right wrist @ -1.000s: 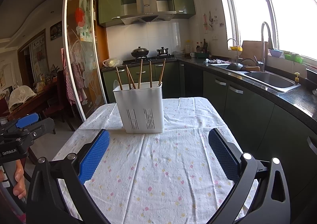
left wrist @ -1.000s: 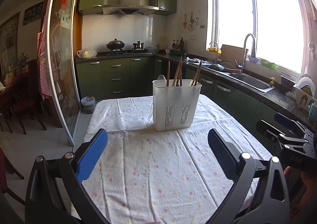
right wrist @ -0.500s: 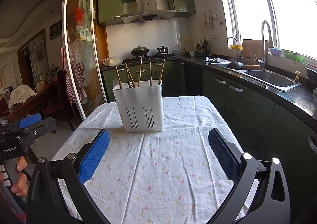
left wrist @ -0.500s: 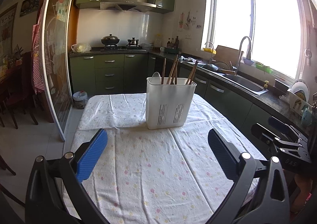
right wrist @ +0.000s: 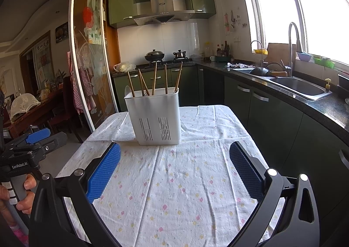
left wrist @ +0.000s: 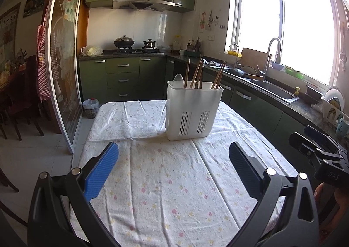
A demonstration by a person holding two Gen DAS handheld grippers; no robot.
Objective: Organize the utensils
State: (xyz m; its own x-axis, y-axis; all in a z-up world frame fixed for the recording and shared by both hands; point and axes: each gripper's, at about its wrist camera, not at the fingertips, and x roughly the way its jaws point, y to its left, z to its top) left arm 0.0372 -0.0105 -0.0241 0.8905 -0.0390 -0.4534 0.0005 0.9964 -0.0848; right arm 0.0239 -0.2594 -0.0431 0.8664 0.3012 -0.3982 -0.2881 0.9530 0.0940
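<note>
A white plastic utensil holder stands upright on the flowered tablecloth; it also shows in the right wrist view. Several wooden chopsticks and a white spoon stand in it; the chopsticks also show in the right wrist view. My left gripper is open and empty, held above the cloth in front of the holder. My right gripper is open and empty, likewise short of the holder. Each gripper shows at the edge of the other's view.
The table's left edge drops to the tiled floor beside a glass sliding door. Green cabinets and a dark counter with a sink run along the right. A stove with pots stands at the back.
The left gripper's view has swung: the holder first slid left, then back right and closer. The right gripper has barely moved. Both stay open.
</note>
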